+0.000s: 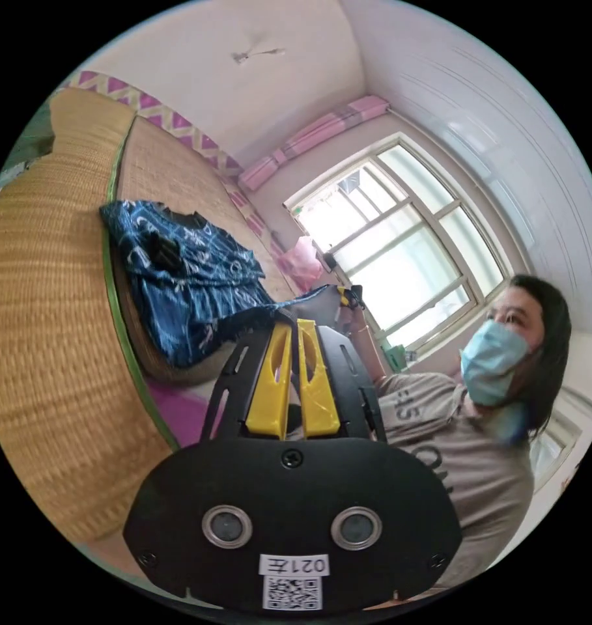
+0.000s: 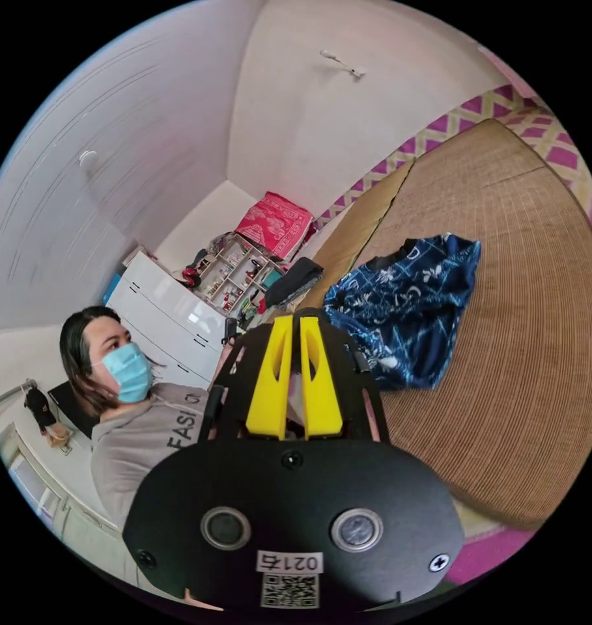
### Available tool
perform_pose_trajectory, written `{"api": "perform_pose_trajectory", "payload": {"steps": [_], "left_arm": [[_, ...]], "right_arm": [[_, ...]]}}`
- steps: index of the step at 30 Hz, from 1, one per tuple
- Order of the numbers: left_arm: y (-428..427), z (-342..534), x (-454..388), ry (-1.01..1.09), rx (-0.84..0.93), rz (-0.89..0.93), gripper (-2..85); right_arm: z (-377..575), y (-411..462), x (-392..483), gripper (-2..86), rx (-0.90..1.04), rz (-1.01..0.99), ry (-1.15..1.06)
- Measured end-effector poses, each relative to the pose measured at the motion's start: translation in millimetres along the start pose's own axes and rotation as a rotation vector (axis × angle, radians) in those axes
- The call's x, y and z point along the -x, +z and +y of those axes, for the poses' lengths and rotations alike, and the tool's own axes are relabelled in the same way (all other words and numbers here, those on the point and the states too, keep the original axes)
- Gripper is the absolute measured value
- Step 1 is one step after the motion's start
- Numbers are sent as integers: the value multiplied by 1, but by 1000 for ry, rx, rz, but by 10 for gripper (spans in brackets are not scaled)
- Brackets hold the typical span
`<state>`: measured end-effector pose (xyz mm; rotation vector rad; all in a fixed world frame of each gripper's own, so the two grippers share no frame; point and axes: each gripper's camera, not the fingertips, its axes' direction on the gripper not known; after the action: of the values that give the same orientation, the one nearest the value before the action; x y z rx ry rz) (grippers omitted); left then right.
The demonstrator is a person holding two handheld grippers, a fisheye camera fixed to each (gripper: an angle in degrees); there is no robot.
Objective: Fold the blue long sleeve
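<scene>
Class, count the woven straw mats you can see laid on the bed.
2. A nearer mat lies under the blue long sleeve, and a farther mat lies edge to edge beyond it. More may lie beyond the frame.

Soft patterned cloth shirt [image 1: 185, 273], rough woven mat [image 1: 48, 364] (matt)

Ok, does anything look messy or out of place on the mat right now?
Yes. The blue shirt lies crumpled in a heap on the woven mat, not spread flat. One end is lifted toward the left tongs, whose tips it hides.
</scene>
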<state>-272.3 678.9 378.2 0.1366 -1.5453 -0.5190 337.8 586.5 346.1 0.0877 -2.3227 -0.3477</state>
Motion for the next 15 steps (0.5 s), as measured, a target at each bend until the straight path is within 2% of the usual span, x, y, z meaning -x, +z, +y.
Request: {"api": "perform_pose_trajectory", "payload": {"steps": [4,8,11,15], "left_arm": [[11,-115,97,-96,-12,-42,-10],[32,-201,214,-248,-40,-97,-9],[51,-246,308,-380,-91,-104,-7],[66,-240,407,-565,-143,-68,6]], "right_arm": [[-123,59,-101,6,43,-38,68],[-211,128,-225,8,44,28,207],[-238,166,-307,14,-8,157,333],[-229,184,-380,36,-89,224,464]]}}
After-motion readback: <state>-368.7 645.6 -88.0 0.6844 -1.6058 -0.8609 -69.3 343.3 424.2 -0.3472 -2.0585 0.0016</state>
